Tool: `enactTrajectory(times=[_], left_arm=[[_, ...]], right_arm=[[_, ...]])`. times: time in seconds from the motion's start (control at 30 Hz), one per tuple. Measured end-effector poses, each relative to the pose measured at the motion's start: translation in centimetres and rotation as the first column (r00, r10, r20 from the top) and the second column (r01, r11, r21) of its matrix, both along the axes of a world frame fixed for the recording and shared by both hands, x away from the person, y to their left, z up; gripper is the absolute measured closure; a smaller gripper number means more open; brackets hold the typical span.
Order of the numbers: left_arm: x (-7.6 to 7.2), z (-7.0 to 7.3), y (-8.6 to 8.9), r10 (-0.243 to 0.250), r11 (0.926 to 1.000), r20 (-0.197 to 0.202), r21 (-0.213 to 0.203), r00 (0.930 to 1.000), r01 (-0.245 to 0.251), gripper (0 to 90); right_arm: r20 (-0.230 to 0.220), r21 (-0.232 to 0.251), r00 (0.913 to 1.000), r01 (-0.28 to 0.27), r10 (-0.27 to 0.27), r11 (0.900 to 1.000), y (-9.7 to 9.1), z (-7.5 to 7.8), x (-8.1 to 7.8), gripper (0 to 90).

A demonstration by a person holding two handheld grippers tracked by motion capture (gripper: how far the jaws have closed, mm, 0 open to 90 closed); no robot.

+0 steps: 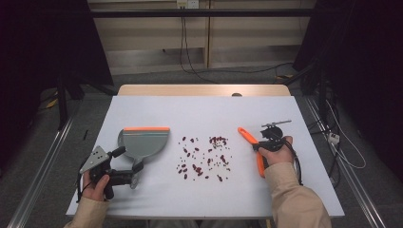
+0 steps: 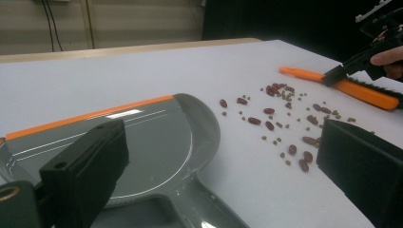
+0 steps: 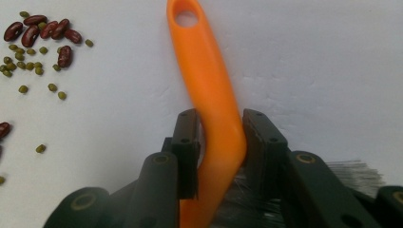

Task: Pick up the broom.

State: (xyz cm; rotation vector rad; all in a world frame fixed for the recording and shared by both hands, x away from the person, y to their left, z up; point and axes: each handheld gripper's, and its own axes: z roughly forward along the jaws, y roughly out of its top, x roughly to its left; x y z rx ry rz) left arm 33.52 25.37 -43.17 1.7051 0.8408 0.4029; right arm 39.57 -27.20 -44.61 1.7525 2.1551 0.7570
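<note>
Right gripper view has the right gripper (image 3: 221, 142) clenched on the orange brush (image 3: 209, 95); the left gripper (image 2: 209, 190) stands released over the dustpan (image 2: 157, 142) handle. Beans (image 1: 204, 156) lie unswept on the desk (image 1: 190, 199); sweeping seems yet to start.

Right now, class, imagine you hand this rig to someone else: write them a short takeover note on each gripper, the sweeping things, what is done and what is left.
Right gripper: shut on the orange brush, which lies on the white table right of the beans.
Left gripper: its jaws stand apart around the grey dustpan's handle, which lies between them; whether they press on it cannot be told. The pan lies flat left of the beans.
Beans: red and small green ones scattered mid-table, between pan and brush.
Done: both tools reached, brush gripped.
Left: likely lift the brush, sweep the beans into the pan.
</note>
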Motion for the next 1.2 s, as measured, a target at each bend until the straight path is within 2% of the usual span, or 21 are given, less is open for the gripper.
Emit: enactTrajectory(times=[0.17,0.27,0.37,0.53,0.63,0.7,0.77,0.87,0.93,0.97,1.0,1.03,1.1,1.13,1.2], left_arm=[[0.1,0.0,-0.2,0.001,1.0000,-0.004,-0.006,1.0000,-0.001,3.1],[0.0,-0.1,-0.3,-0.005,1.0000,-0.008,0.004,1.0000,0.005,3.2],[0.0,-0.1,-0.1,-0.003,1.0000,-0.006,0.006,1.0000,0.003,3.0],[-0.1,-0.2,0.1,0.007,1.0000,-0.011,-0.002,0.9999,-0.008,3.1],[0.0,-0.1,0.0,0.007,1.0000,-0.011,0.002,0.9999,-0.007,3.1],[0.0,-0.2,-0.1,0.001,1.0000,-0.012,0.005,0.9999,-0.001,3.1],[0.0,-0.2,-0.1,-0.003,1.0000,-0.012,0.009,0.9999,0.003,3.1],[0.1,-0.3,0.0,-0.003,1.0000,-0.016,0.009,0.9999,0.003,3.1],[0.1,-0.3,0.0,0.000,1.0000,-0.016,0.004,0.9999,0.000,3.2],[0.0,-0.2,0.0,-0.001,0.9999,-0.015,0.012,0.9999,0.001,3.2],[0.0,-0.2,-0.1,-0.001,1.0000,-0.012,0.008,0.9999,0.002,3.1],[0.0,-0.2,-0.1,-0.003,0.9999,-0.011,0.012,0.9999,0.003,3.1],[0.0,-0.2,-0.2,-0.008,0.9997,-0.011,0.021,0.9999,0.008,3.0],[0.0,-0.3,-0.1,-0.007,0.9997,-0.014,0.023,0.9999,0.007,3.1],[0.0,-0.2,0.0,-0.003,0.9998,-0.010,0.020,0.9999,0.003,3.1]], right_arm=[[0.004,0.020,1.0000,0.006,-0.006,0.9998,-0.2,0.0,0.0,68.9],[0.015,0.006,0.9999,-0.003,0.003,1.0000,-0.1,0.2,0.0,69.9],[0.025,0.028,0.9997,0.001,-0.001,0.9996,-0.4,0.4,0.1,71.6],[0.043,-0.004,0.9988,-0.024,0.024,0.9997,0.1,0.5,0.7,71.8],[0.052,0.006,0.9978,-0.042,0.042,0.9991,0.5,0.4,1.4,71.7],[0.039,0.031,0.9985,-0.039,0.038,0.9988,0.4,0.3,1.7,71.4],[0.049,0.022,0.9974,-0.054,0.053,0.9983,0.4,0.3,1.7,70.6],[0.032,0.042,0.9995,-0.004,0.002,0.9991,0.4,0.6,1.5,69.5],[0.032,0.046,0.9995,0.005,-0.006,0.9989,0.3,0.7,1.5,67.8],[0.025,0.056,0.9996,0.015,-0.017,0.9983,0.2,0.8,1.4,65.0],[-0.002,0.062,0.9995,0.032,-0.032,0.9976,0.2,0.8,1.3,64.5],[-0.002,0.062,0.9995,0.032,-0.032,0.9976,0.2,0.8,1.3,64.5],[-0.001,0.049,0.9998,0.020,-0.020,0.9986,0.6,0.7,1.3,65.1],[-0.005,0.015,0.9996,0.028,-0.028,0.9995,1.0,0.4,1.4,67.9],[-0.006,-0.015,0.9993,0.036,-0.036,0.9992,1.5,0.0,1.7,66.9]])
